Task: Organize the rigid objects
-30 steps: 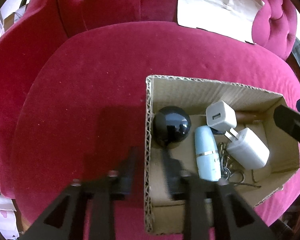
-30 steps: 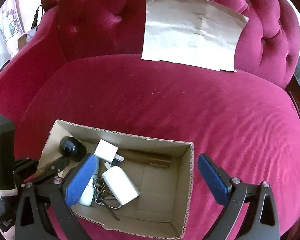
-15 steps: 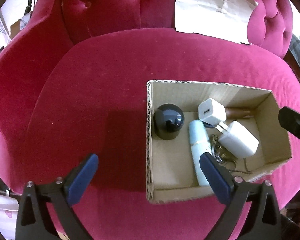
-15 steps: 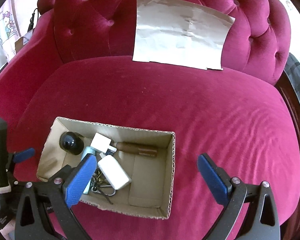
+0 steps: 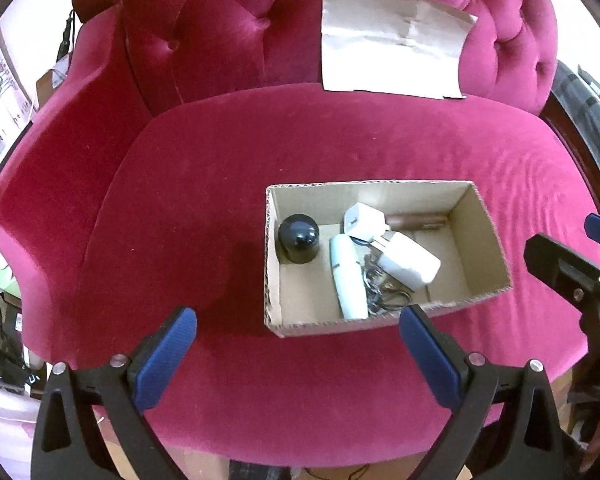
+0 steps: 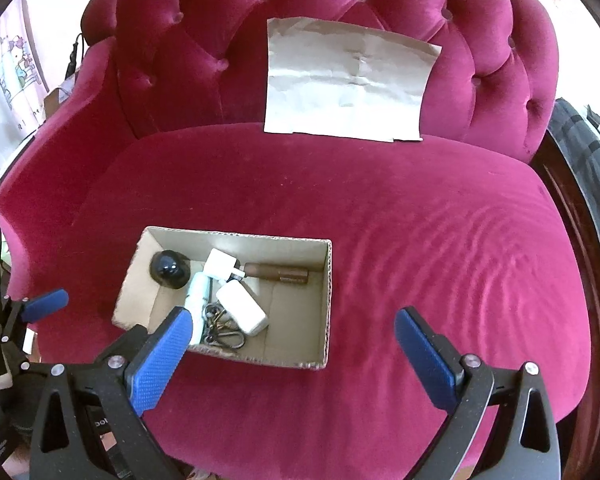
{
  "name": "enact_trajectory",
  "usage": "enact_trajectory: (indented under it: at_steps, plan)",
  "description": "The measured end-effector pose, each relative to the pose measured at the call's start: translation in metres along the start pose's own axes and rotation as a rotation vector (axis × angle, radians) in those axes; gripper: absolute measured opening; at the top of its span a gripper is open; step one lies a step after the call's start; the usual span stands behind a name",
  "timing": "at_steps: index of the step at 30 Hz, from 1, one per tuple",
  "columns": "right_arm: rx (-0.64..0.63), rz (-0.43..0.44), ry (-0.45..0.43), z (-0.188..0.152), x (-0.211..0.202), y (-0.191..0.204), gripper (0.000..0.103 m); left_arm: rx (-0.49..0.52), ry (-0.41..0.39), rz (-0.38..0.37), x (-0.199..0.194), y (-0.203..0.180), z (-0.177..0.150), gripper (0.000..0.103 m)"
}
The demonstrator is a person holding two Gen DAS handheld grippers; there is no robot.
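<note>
Left wrist view: our left gripper gapes empty over plush velvet.
Just ahead, a corrugated cardboard box holds a glossy black dome and smooth white chargers; our right gripper stands wide too.

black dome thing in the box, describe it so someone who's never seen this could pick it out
On the seat of the red velvet armchair sits an open cardboard box. The black dome stands alone at its left end, beside a pale blue tube. It is the only dark, glossy, rounded thing there; the chargers are white and boxy.

sofa crimson velvet | box tan | dome black | tube perhaps pale blue
</note>
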State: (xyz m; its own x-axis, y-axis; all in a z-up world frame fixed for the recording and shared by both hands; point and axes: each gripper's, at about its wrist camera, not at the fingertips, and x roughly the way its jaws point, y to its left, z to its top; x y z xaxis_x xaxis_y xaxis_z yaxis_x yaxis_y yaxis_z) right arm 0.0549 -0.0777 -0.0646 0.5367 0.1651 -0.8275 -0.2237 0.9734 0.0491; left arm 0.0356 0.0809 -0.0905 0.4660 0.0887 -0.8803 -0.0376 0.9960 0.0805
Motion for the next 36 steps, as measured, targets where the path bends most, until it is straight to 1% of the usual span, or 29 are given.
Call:
enact_trajectory:
  at_steps: [5, 12, 18, 24, 36]
  plan:
    - [-0.001, 0.004, -0.009, -0.006, -0.02, 0.002, 0.103, -0.014, -0.015, 0.0, -0.023, -0.004, -0.007, 0.103]
    - [-0.007, 0.016, -0.022, -0.016, -0.038, 0.005, 0.103, -0.024, -0.031, -0.007, -0.042, -0.011, -0.017, 0.103]
    - [-0.028, 0.02, -0.025, -0.026, -0.045, 0.008, 0.103, -0.023, -0.022, -0.032, -0.048, -0.015, -0.025, 0.103]
    - [-0.019, 0.022, -0.023, -0.033, -0.048, 0.006, 0.103, -0.013, -0.028, -0.023, -0.052, -0.018, -0.028, 0.103]
    - [-0.017, 0.018, -0.024, -0.033, -0.05, 0.007, 0.103, -0.016, -0.028, -0.018, -0.053, -0.016, -0.029, 0.103]
